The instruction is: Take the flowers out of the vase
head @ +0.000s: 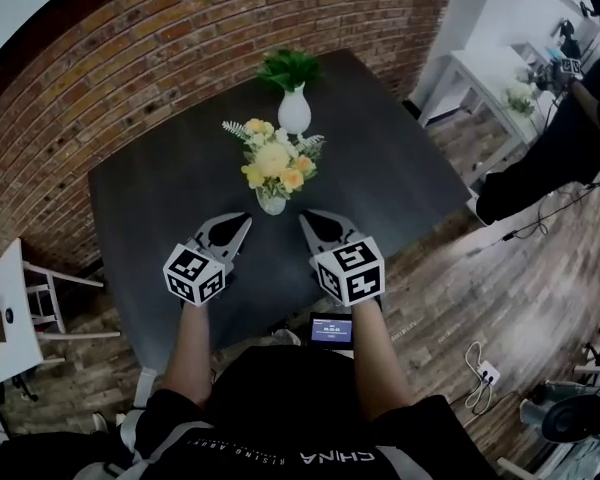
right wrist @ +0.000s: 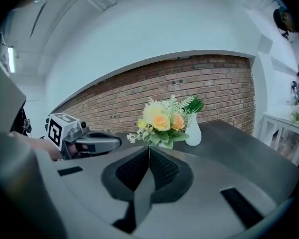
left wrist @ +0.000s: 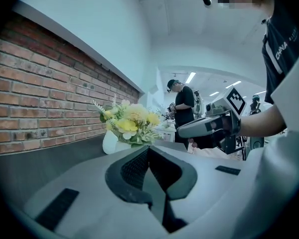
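Note:
A bunch of yellow and orange flowers [head: 272, 160] stands in a small white vase [head: 271, 204] on the dark table [head: 160, 208]. Behind it a taller white vase [head: 294, 113] holds green leaves [head: 289, 67]. My left gripper [head: 244, 220] is shut and empty, just short of the flowers on their left. My right gripper [head: 305, 218] is shut and empty too, just right of the small vase. The left gripper view shows the flowers [left wrist: 129, 122] ahead, past my shut left gripper [left wrist: 148, 148]. In the right gripper view the flowers [right wrist: 162, 121] are ahead, beyond my shut right gripper [right wrist: 149, 149].
A brick wall [head: 180, 38] runs behind the table. A white side table [head: 490, 78] with flowers stands at the right, and a person in black [head: 570, 138] is beside it. White furniture [head: 10, 308] sits at the left. Cables and a socket strip [head: 485, 373] lie on the wooden floor.

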